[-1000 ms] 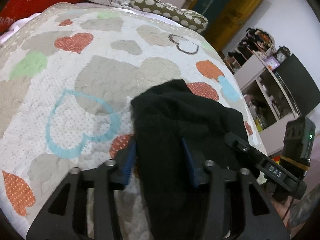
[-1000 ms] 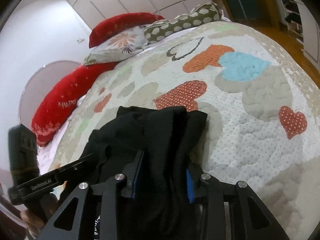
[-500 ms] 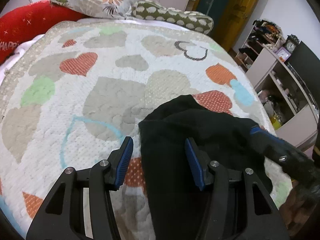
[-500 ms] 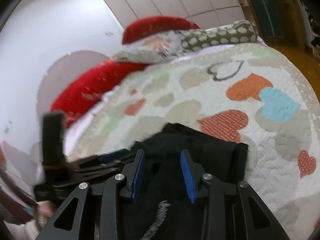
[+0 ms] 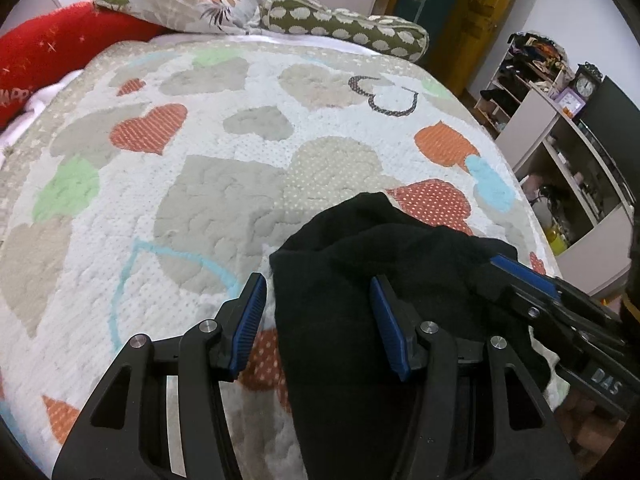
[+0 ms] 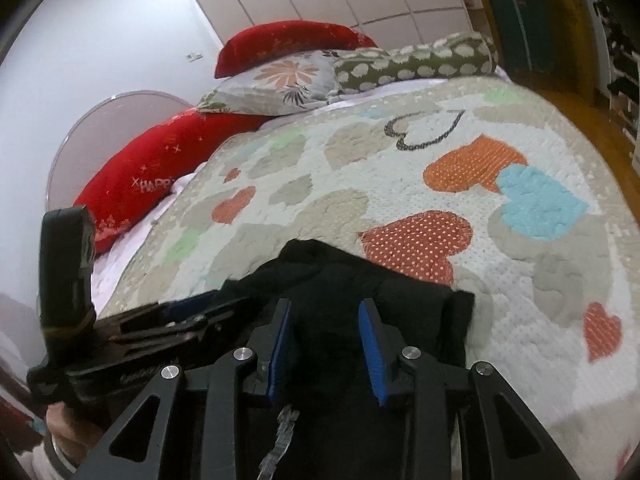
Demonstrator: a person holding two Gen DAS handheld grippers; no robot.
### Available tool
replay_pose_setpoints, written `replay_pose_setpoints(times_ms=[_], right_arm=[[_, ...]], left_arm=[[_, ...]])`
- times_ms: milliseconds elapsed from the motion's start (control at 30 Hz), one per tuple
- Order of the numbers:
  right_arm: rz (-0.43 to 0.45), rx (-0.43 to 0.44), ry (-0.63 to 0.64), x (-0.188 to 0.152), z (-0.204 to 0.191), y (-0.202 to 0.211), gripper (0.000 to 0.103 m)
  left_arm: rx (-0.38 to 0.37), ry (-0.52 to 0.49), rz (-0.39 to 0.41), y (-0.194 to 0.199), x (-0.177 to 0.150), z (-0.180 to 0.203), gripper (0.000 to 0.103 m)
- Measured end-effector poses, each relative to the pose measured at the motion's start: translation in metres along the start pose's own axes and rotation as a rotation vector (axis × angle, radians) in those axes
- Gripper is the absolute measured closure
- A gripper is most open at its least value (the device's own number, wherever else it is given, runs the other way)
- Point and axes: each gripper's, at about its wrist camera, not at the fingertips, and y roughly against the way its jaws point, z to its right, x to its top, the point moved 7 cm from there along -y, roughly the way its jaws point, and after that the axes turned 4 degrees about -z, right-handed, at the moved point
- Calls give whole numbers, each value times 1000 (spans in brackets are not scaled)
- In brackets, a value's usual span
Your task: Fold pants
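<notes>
Both tools' jaws apart over black pants (image 5: pixel 352 264) on quilt (image 5: pixel 224 184)

The black pants (image 5: pixel 360 280) are running off the bottom edge in both views (waistband unseen), hiding the quilt (image 5: pixel 240 160) beneath.

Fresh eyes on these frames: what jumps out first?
The black pants, bunched at the near edge of the heart-patterned quilt, lie between the fingers of both the left gripper and right gripper. Red pillows line the bed's far end.
</notes>
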Motion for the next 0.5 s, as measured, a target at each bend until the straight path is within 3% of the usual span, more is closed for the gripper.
replay_pose_setpoints(times_ms=[400,500], right_arm=[[-57,-100,67,-60,-3,32,70],[-77,-120,55,-71,5,27,68]], left_arm=[[7,-25,27,29,-40,13,49],[15,-26,30,23,-47,16,42]])
